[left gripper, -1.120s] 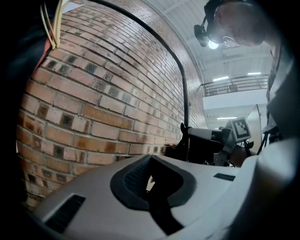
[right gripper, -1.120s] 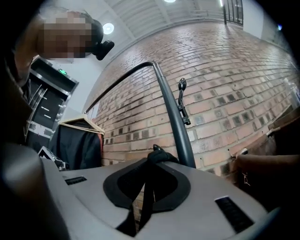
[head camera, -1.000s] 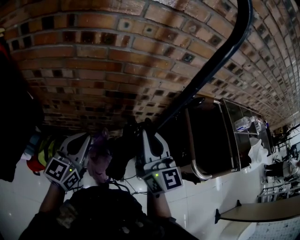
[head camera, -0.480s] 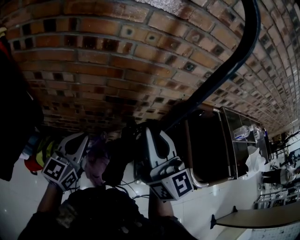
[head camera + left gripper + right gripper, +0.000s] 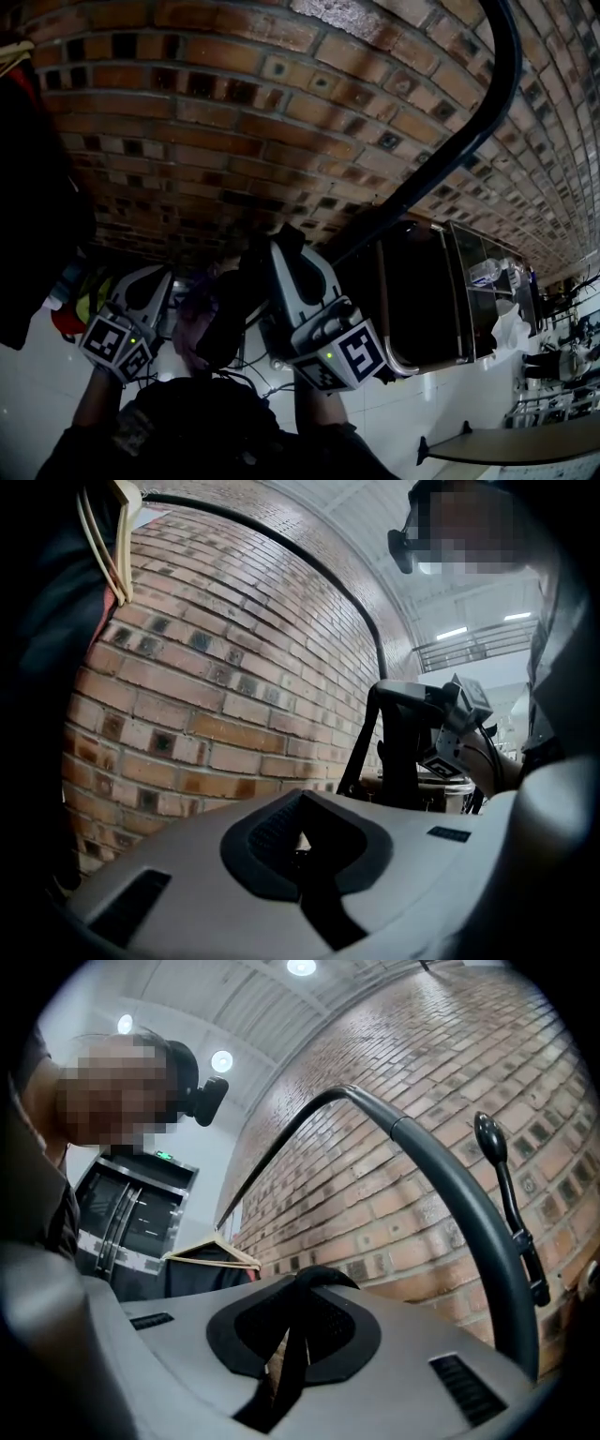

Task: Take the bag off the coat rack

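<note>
The coat rack's black bar (image 5: 441, 155) curves up across the brick wall (image 5: 206, 122). It also shows as the coat rack's bar (image 5: 441, 1171) in the right gripper view, with a knobbed hook (image 5: 497, 1147) behind it. My right gripper (image 5: 284, 242) is shut on the bag's black strap (image 5: 292, 1354), which runs between its pads. Below it in the head view hangs the dark bag (image 5: 225, 314), with something purple (image 5: 192, 323) beside it. My left gripper (image 5: 159, 275) stands just left of the bag, jaws together, with nothing seen between them. In the left gripper view the strap (image 5: 361, 747) rises to the right gripper (image 5: 441, 733).
A dark coat (image 5: 202, 1274) on a wooden hanger (image 5: 211, 1249) hangs further along the rack, and fills the head view's left edge as a dark coat (image 5: 33, 234). A dark cabinet (image 5: 422, 291) stands at the right. White floor tiles (image 5: 37, 394) lie below.
My right gripper has risen a little and come closer to the wall with the strap in it. The left gripper has hardly moved.
</note>
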{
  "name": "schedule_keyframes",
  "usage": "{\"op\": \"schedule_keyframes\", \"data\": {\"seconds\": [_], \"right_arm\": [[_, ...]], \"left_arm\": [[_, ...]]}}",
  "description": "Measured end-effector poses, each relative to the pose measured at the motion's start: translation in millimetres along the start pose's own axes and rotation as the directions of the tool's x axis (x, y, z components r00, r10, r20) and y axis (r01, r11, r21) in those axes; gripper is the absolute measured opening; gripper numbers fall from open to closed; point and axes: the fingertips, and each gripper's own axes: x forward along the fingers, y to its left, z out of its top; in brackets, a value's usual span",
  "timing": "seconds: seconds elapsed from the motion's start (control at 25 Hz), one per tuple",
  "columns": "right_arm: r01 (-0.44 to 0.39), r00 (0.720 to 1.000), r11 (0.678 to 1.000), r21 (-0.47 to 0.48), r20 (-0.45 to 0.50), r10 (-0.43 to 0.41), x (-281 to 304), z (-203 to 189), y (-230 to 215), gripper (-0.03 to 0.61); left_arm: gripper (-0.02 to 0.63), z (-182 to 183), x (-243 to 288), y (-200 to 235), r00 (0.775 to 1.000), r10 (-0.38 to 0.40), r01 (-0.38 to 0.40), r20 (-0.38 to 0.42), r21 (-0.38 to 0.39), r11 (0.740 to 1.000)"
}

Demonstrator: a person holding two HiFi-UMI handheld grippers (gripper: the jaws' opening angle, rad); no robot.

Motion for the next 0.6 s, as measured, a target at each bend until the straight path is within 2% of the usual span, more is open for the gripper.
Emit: {"op": "schedule_keyframes", "data": {"seconds": [0.08, 0.24, 0.4, 0.52, 0.6], "right_arm": [[0.004, 1.000, 1.000, 0.012, -0.026, -0.003, -5.4, -10.8, 4.4, 0.034], [0.008, 1.000, 0.998, 0.070, -0.014, -0.007, -12.7, -20.2, 23.2, 0.034], [-0.005, 1.000, 0.999, 0.044, -0.003, 0.005, -25.1, -34.8, 52.9, 0.034], [-0.005, 0.998, 1.000, -0.004, -0.058, 0.005, -40.6, -56.5, 79.1, 0.034], [0.000, 0.997, 1.000, -0.001, -0.077, 0.000, -49.2, -65.4, 97.2, 0.034]], "left_arm": [[0.040, 1.8, -10.2, 1.8, 1.000, 0.009, -0.009, 0.004, -0.004, 1.000], [0.040, 1.2, -32.1, 5.0, 1.000, 0.017, -0.017, 0.000, -0.002, 1.000], [0.040, -0.9, -59.4, 5.9, 1.000, 0.016, -0.016, 0.004, 0.002, 1.000], [0.040, 1.3, -84.4, 4.7, 1.000, 0.012, -0.013, 0.014, 0.011, 1.000], [0.040, 3.1, -103.8, 3.2, 1.000, 0.007, -0.008, 0.021, 0.014, 1.000]]}}
